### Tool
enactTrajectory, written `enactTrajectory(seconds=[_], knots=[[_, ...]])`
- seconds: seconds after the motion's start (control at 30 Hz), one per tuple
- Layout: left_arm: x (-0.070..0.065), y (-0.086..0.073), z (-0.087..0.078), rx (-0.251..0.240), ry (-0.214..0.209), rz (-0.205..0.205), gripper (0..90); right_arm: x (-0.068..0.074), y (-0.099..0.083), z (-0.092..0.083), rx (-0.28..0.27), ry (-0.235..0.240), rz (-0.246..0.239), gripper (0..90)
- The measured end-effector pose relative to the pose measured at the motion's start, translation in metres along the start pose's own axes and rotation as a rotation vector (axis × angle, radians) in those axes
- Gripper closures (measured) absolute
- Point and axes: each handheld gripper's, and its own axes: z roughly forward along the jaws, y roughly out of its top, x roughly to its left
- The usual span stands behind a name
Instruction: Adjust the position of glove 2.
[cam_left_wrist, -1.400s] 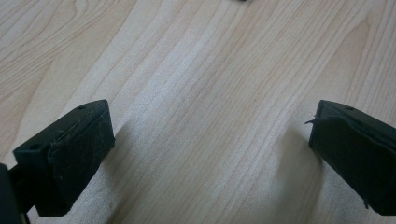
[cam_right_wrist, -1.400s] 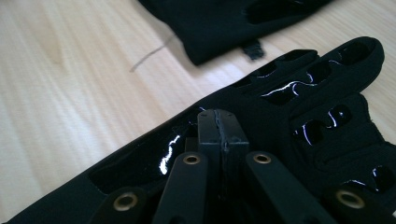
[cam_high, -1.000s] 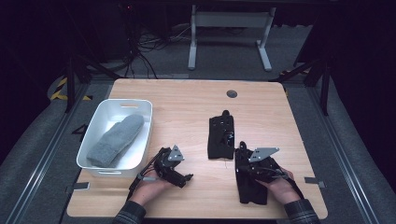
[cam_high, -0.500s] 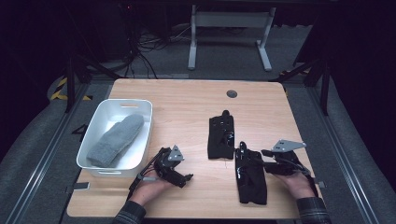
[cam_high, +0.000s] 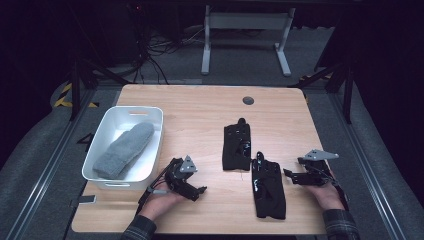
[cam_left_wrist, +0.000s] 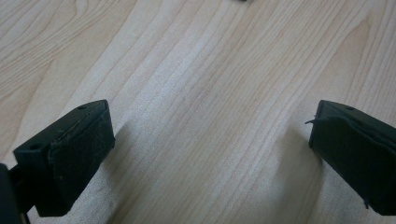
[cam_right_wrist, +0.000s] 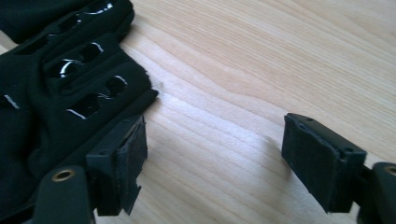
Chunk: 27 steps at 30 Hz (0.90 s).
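The left gripper (cam_high: 192, 189), sitting at lower centre-left of the high view, is showing a black skeletal frame topped by a small grey three-cornered plate, with a thin cable trailing from it toward a dark plaid sleeve (cam_high: 139, 230) at the bottom edge. The right gripper (cam_high: 292, 176), at lower right, is wearing the same black frame and grey plate, above another dark plaid cuff (cam_high: 340, 224). In the gripper views the jaws are appearing as blocky matte-black pads with scuffed, slightly frayed faces, and a brass-coloured eyelet (cam_right_wrist: 63, 175) is gleaming at lower left.
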Motion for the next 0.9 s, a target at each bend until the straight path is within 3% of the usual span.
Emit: enactTrajectory(seconds=[0.17, 0.23, 0.4, 0.63, 0.9], knots=[[0.001, 0.002, -0.001, 0.015, -0.004, 0.002, 1.7, -0.003, -0.003, 0.001, -0.025, 0.006, 0.015, 18.8], [0.001, 0.006, -0.002, 0.032, -0.014, -0.022, 3.5, -0.004, -0.003, 0.002, -0.022, 0.007, 0.016, 17.3], [0.003, 0.015, -0.005, -0.005, -0.043, -0.043, 9.3, -0.003, -0.003, 0.002, -0.016, 0.001, 0.015, 15.5], [0.009, 0.042, -0.001, -0.049, -0.094, -0.054, 27.4, -0.003, -0.003, 0.002, -0.016, 0.0, 0.015, 15.4], [0.013, 0.069, 0.011, -0.067, -0.116, -0.018, 56.0, -0.004, -0.003, 0.002, -0.016, 0.001, 0.015, 15.4]])
